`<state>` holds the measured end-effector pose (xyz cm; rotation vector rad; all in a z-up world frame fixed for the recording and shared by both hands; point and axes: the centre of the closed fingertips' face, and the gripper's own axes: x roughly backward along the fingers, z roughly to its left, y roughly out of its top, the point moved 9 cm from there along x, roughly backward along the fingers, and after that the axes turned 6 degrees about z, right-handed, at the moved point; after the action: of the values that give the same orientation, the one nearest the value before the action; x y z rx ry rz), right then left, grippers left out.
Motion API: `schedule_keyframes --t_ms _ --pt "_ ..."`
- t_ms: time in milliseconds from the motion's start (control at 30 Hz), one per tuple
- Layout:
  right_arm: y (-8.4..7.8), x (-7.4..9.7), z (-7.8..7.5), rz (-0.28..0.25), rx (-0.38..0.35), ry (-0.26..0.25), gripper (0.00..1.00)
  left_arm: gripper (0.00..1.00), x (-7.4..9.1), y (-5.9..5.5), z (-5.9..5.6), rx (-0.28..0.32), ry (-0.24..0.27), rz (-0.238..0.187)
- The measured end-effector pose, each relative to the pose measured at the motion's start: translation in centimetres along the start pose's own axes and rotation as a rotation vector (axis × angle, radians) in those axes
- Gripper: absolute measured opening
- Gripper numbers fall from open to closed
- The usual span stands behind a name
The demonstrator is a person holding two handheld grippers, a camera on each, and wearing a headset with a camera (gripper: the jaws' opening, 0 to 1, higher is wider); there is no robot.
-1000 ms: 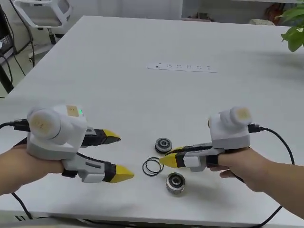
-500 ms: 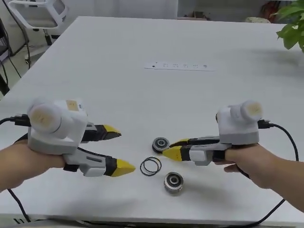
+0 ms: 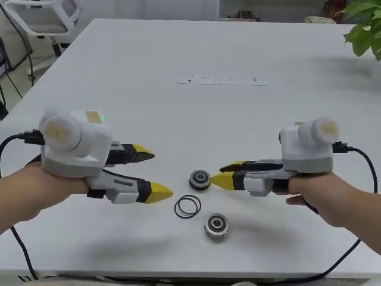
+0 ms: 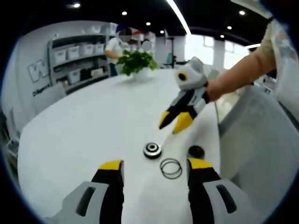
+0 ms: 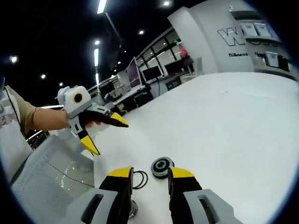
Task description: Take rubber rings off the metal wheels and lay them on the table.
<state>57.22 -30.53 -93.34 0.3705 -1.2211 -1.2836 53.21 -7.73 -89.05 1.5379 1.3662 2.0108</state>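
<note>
Two thin black rubber rings (image 3: pixel 187 207) lie overlapping on the white table (image 3: pixel 178 119). One metal wheel (image 3: pixel 199 179) rests just behind them, and a second wheel (image 3: pixel 216 226) sits to their front right. My left gripper (image 3: pixel 162 174) hovers open left of the rings. My right gripper (image 3: pixel 218 174) is open a little, with its tips beside the far wheel and nothing between them. The left gripper view has the wheel (image 4: pixel 152 150), the rings (image 4: pixel 171 168) and the second wheel (image 4: pixel 195 151) ahead of the open left gripper (image 4: pixel 155 163). Ahead of the right gripper (image 5: pixel 151 172) lie the wheel (image 5: pixel 162 167) and rings (image 5: pixel 138 179).
A flush socket strip (image 3: pixel 220 79) is set into the table's middle. A green plant (image 3: pixel 363 30) stands at the far right corner, and an office chair (image 3: pixel 41 15) at the far left. The table's near edge runs just below my hands.
My right gripper has drawn back from the rings toward the far wheel, and its jaws now stand slightly apart. The rings stay flat on the table. The left gripper has barely moved.
</note>
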Motion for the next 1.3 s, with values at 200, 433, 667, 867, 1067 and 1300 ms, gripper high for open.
schedule_keyframes --t_ms 200,433,667,867,1067,1300 --pt "-0.1 0.0 -0.7 0.014 0.046 -0.023 0.27 0.53 -0.8 0.3 0.7 0.006 0.003 0.002" --pt "-0.4 -0.6 -1.3 0.04 0.095 -0.037 0.27 0.52 -1.9 0.4 1.2 0.012 -0.001 0.009" --pt "-0.7 -1.2 -1.6 0.068 0.137 -0.042 0.27 0.5 -3.2 0.5 1.4 0.016 -0.015 0.019" --pt "-0.8 -1.7 -1.7 0.082 0.174 -0.042 0.28 0.48 -4.2 0.4 1.4 0.016 -0.026 0.029" --pt "-0.8 -2.1 -1.8 0.089 0.191 -0.045 0.3 0.45 -5.0 0.4 1.3 0.013 -0.038 0.037" --pt "-0.9 -2.4 -1.8 0.096 0.202 -0.046 0.31 0.41 -6.1 0.4 1.2 0.015 -0.051 0.043"
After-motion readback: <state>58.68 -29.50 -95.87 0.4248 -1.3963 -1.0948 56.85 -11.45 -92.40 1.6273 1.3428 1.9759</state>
